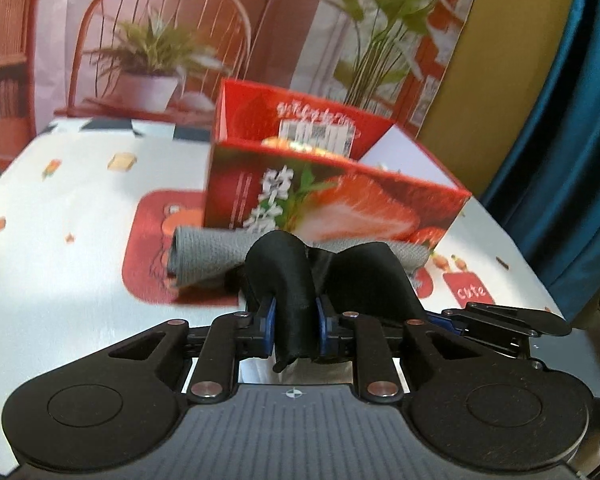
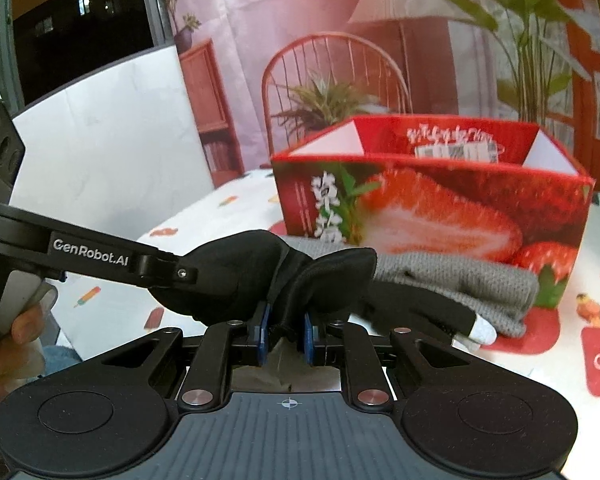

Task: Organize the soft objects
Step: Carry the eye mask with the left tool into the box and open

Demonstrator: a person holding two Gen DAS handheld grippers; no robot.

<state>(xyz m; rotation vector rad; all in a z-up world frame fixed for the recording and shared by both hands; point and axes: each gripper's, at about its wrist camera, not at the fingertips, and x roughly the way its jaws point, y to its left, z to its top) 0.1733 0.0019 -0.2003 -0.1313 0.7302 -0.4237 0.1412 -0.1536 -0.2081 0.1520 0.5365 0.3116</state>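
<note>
A black padded eye mask [image 1: 284, 268] hangs between both grippers above the table. My left gripper [image 1: 294, 314] is shut on one lobe, blue pads pressing the fabric. My right gripper [image 2: 284, 330] is shut on the mask [image 2: 228, 276] near its middle. In the right wrist view the left gripper's finger [image 2: 100, 256] reaches in from the left to the mask's left lobe. A grey knitted piece [image 2: 460, 280] and a black glove with a white fingertip [image 2: 420, 308] lie behind, at the foot of an open red strawberry box [image 2: 440, 208]. The left wrist view shows the same grey knit [image 1: 208, 252] and box [image 1: 340, 208].
The table has a white cloth with red printed patches [image 1: 148, 248]. A printed backdrop of a chair and plants stands behind the box. A blue curtain [image 1: 572, 160] hangs at the right, a white board [image 2: 100, 140] at the left. A hand [image 2: 4, 344] holds the left gripper's handle.
</note>
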